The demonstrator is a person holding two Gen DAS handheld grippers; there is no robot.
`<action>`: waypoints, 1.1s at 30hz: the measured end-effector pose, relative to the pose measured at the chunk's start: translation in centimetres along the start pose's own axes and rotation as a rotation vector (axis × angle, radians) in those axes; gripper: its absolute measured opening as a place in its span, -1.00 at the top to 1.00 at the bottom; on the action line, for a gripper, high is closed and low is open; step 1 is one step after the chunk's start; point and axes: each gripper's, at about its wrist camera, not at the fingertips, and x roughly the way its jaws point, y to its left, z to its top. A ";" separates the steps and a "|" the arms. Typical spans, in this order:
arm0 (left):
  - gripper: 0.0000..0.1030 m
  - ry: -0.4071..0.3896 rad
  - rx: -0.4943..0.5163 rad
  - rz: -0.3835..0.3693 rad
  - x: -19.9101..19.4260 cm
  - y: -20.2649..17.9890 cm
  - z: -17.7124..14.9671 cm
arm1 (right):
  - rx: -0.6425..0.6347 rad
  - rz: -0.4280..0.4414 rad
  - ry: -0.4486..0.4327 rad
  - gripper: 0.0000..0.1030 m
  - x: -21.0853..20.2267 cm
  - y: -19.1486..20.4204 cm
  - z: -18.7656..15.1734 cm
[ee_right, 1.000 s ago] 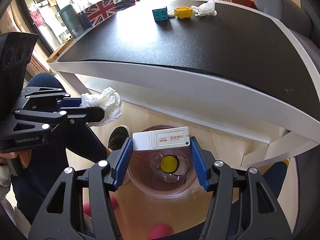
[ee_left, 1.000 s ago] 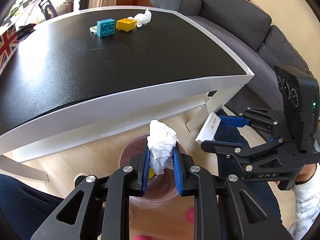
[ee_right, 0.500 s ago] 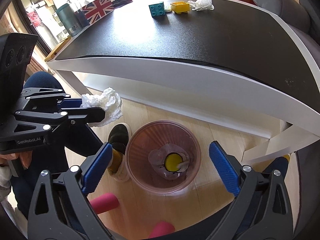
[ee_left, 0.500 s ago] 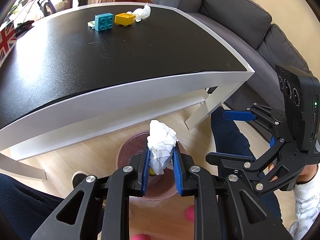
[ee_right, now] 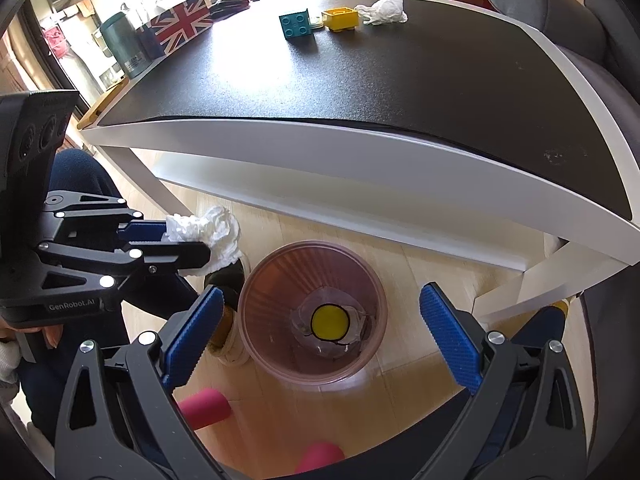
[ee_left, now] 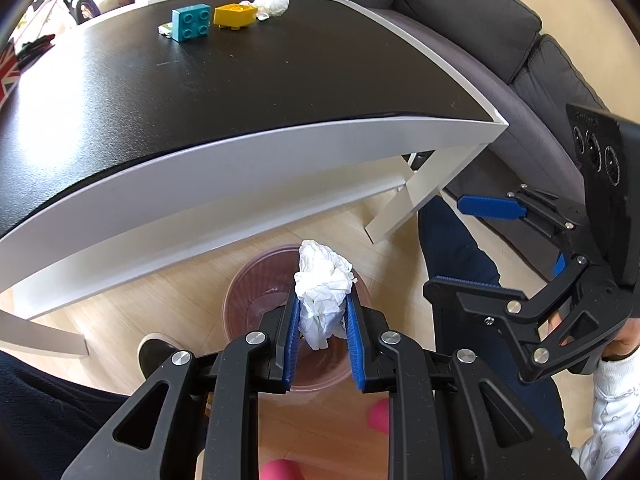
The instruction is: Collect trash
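My left gripper [ee_left: 322, 308] is shut on a crumpled white tissue [ee_left: 323, 284] and holds it above the pink bin [ee_left: 256, 280] on the floor. In the right wrist view the same tissue [ee_right: 208, 236] sits just left of the bin [ee_right: 312, 312]. My right gripper [ee_right: 318, 320] is open wide and empty above the bin, which holds a yellow disc [ee_right: 330, 322] and clear wrapping. Another crumpled tissue [ee_right: 382, 10] lies on the far end of the black table [ee_right: 400, 80].
A teal brick [ee_right: 296, 26] and a yellow brick [ee_right: 342, 19] stand on the table beside a small wrapper [ee_left: 165, 29]. A grey sofa [ee_left: 500, 32] is at the right. A Union Jack box [ee_right: 182, 26] and a green canister [ee_right: 126, 50] stand at the left end.
My right gripper opened and the white packet it held is gone from its jaws. The left gripper still holds the tissue over the bin.
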 end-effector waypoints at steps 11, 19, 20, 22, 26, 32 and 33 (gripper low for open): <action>-0.64 -0.027 -0.006 0.021 0.2 -0.1 0.0 | 0.015 0.010 -0.012 -0.91 -0.5 -0.3 0.1; -0.83 -0.016 -0.035 0.035 0.4 0.1 0.1 | 0.022 0.003 -0.021 -0.92 -0.8 -0.5 0.1; -0.83 -0.017 -0.037 0.034 0.5 0.1 0.1 | 0.021 0.004 -0.021 -0.92 -0.8 -0.5 0.1; -0.83 -0.019 -0.039 0.034 0.3 0.2 0.0 | 0.021 0.006 -0.021 -0.92 -0.8 -0.4 0.2; -0.83 -0.021 -0.042 0.034 0.3 0.3 0.0 | 0.020 0.007 -0.022 -0.92 -0.8 -0.4 0.2; -0.83 -0.032 -0.045 0.041 -0.2 0.4 0.1 | 0.023 0.009 -0.022 -0.92 -0.9 -0.3 0.2; -0.83 -0.036 -0.044 0.044 -0.4 0.4 0.1 | 0.022 0.009 -0.025 -0.92 -0.9 -0.3 0.3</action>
